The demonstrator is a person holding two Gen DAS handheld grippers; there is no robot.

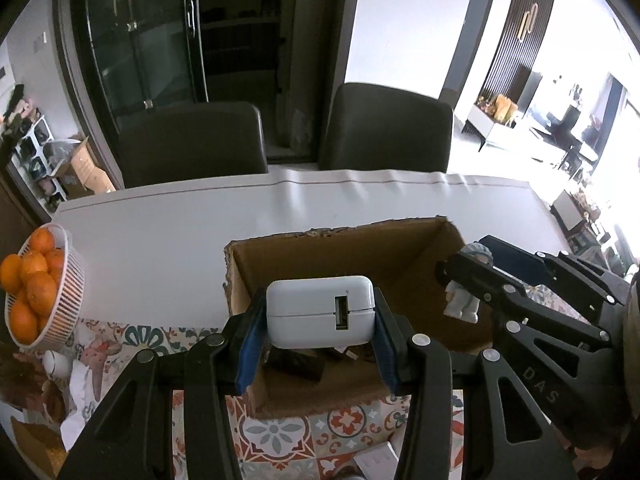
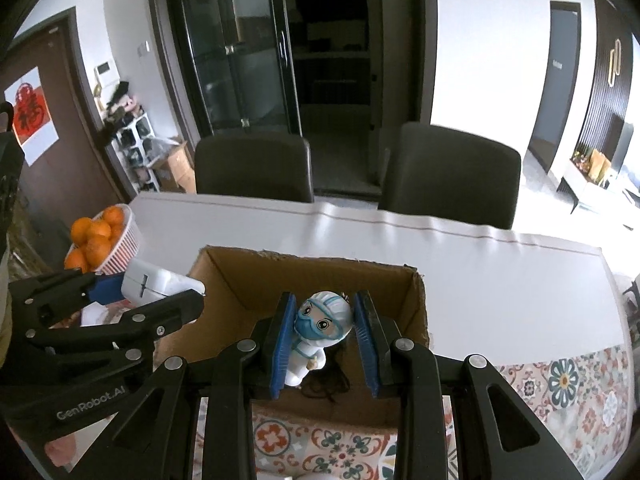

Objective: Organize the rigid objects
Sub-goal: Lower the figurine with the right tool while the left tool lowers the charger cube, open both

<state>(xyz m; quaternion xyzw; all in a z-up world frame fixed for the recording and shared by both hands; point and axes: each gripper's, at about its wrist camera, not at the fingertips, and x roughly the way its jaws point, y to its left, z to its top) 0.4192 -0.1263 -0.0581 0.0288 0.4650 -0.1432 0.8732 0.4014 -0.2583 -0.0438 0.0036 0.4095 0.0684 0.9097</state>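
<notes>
An open cardboard box [image 1: 404,248] [image 2: 240,276] stands on the table. My left gripper [image 1: 318,344] is shut on a white USB charger block [image 1: 320,312] and holds it over the box's near left part; it also shows in the right wrist view [image 2: 156,282]. My right gripper [image 2: 324,340] is shut on a small white figurine with blue goggles and mask [image 2: 320,328], held over the box; it also shows in the left wrist view [image 1: 464,296]. Dark objects [image 1: 296,364] lie on the box floor.
A white basket of oranges [image 1: 70,292] [image 2: 124,246] stands at the table's left. Two dark chairs [image 1: 192,140] [image 1: 384,128] stand behind the white table [image 1: 160,232]. A patterned cloth [image 1: 280,436] covers the near part, with small items [image 1: 56,364] at the left.
</notes>
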